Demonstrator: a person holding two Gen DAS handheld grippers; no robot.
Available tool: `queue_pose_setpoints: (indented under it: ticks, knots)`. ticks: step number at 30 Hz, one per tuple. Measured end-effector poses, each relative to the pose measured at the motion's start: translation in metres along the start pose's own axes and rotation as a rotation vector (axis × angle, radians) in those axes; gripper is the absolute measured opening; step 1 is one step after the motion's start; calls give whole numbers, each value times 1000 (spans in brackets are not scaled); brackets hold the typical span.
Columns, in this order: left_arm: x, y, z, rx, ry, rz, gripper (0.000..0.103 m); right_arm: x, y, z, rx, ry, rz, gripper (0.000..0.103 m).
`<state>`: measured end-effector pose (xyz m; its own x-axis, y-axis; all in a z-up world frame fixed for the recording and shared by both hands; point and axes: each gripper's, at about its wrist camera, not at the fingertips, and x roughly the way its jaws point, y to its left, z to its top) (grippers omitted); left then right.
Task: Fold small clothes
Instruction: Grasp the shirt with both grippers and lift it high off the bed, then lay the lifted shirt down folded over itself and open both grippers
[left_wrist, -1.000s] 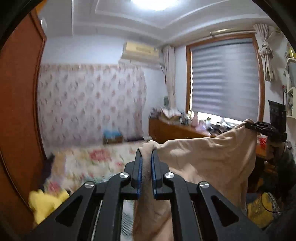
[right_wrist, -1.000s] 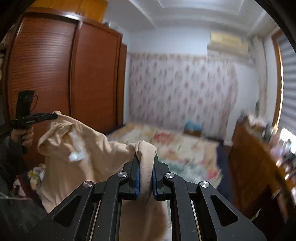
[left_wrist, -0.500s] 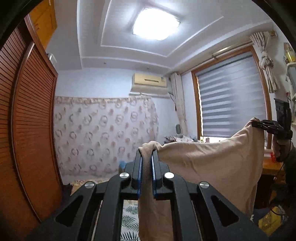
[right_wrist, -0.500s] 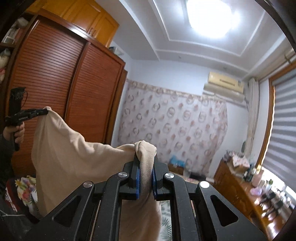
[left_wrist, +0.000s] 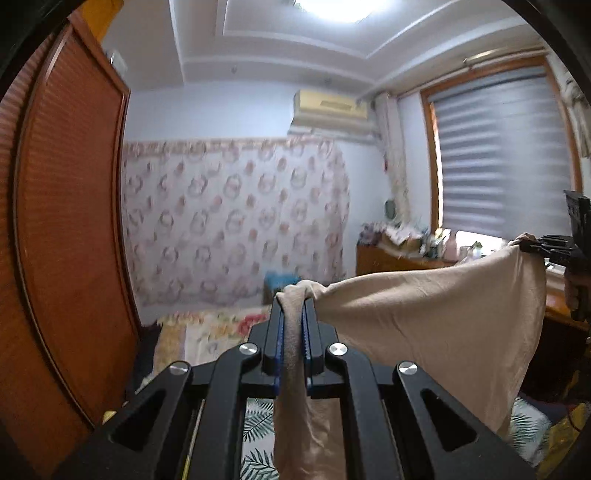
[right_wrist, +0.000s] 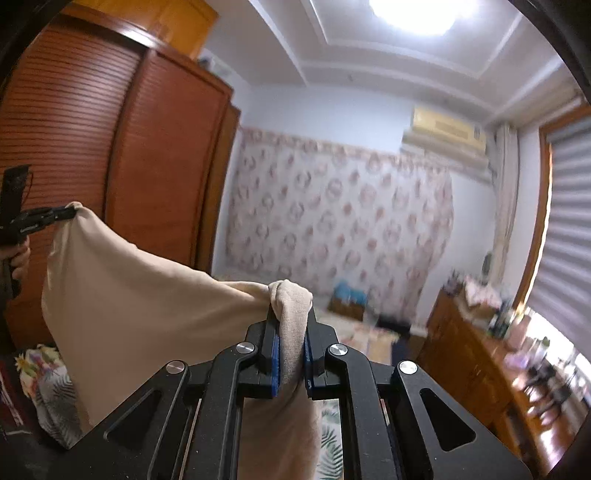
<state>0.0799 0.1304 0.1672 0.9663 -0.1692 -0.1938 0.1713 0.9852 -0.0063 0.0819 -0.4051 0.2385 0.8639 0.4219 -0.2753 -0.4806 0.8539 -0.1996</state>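
A small beige garment (left_wrist: 424, 317) hangs in the air, stretched between both grippers. In the left wrist view my left gripper (left_wrist: 293, 301) is shut on one bunched corner, and cloth hangs down between its blue pads. At the right edge of that view my right gripper (left_wrist: 533, 245) pinches the far corner. In the right wrist view my right gripper (right_wrist: 291, 312) is shut on its own bunched corner of the garment (right_wrist: 147, 302). My left gripper (right_wrist: 61, 213) holds the other corner at the far left, with a hand (right_wrist: 18, 258) on its handle.
A tall wooden wardrobe (left_wrist: 66, 240) fills the left side. A bed with a floral sheet (left_wrist: 210, 332) lies ahead, and a leaf-patterned cloth (left_wrist: 258, 421) lies below the grippers. A cluttered wooden dresser (right_wrist: 476, 354) stands under the blinded window (left_wrist: 498, 158) on the right.
Both grippers tipped up toward the ceiling, then came partway back down. The garment stayed gripped at both corners and now hangs more taut between them.
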Motion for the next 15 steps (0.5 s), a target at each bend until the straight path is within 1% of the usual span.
queue_pose_setpoints:
  ticks: [2,3,5,6,7,8,9,10,12,15]
  knots:
    - [37,-2,-18,-2,46,16,6,32,-8,-15,14,29,5,7]
    - [62,1,-30,0,77,23,6,60,-14,-27,17,56,-6,7]
    - [96,-5,-46,7,123,35,6,102,-23,-45,36,106,-7,7]
    - [109,-9,-50,10,140,37,6,116,-25,-50,36,120,-9,7]
    - [130,-7,-61,6,169,37,6,141,-29,-62,35,143,-16,7]
    - [139,-11,-64,1,185,36,6,152,-30,-67,39,154,-16,7]
    - [159,-8,-72,-7,211,35,6,176,-34,-77,52,181,-9,7]
    - [173,-6,-80,-13,231,39,6,190,-36,-83,61,197,-5,7]
    - [194,-6,-93,-21,265,42,6,221,-37,-94,62,231,-1,7]
    - [224,-4,-114,-34,321,47,6,272,-43,-119,63,301,-9,7]
